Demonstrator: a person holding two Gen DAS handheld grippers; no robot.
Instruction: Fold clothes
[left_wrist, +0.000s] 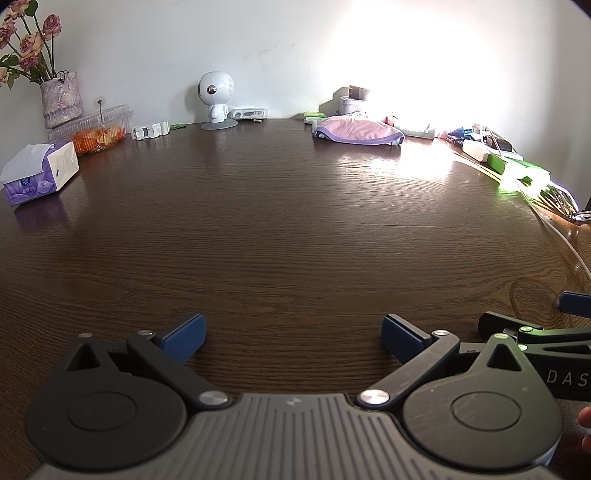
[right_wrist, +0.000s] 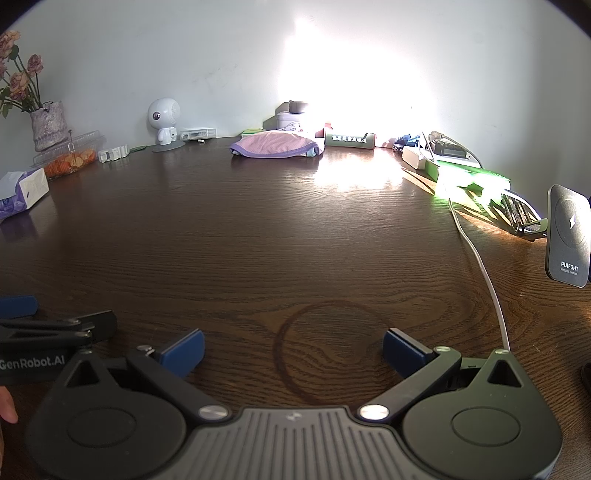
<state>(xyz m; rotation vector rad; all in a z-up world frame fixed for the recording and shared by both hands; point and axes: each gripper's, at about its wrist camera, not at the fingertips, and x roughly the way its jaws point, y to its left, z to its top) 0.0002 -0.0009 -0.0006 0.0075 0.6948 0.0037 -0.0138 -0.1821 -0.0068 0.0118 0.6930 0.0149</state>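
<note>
Right wrist view puts the pink garment (right_wrist: 275, 145) far ahead, lying crosswise, nearer our right tongs (right_wrist: 293, 350); both right and left tongs (left_wrist: 293, 338) gape empty.

Pink, purple-trimmed garment (left_wrist: 357, 130), seemingly dotted

Spread tongs (right_wrist: 293, 350) over wooden table (right_wrist: 258, 240)

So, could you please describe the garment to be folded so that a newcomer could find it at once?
Look along the far edge of the dark wooden table, by the wall. Right of the white round-headed robot figure lies a pink garment. It is the only soft cloth there, pink with purple trim.
</note>
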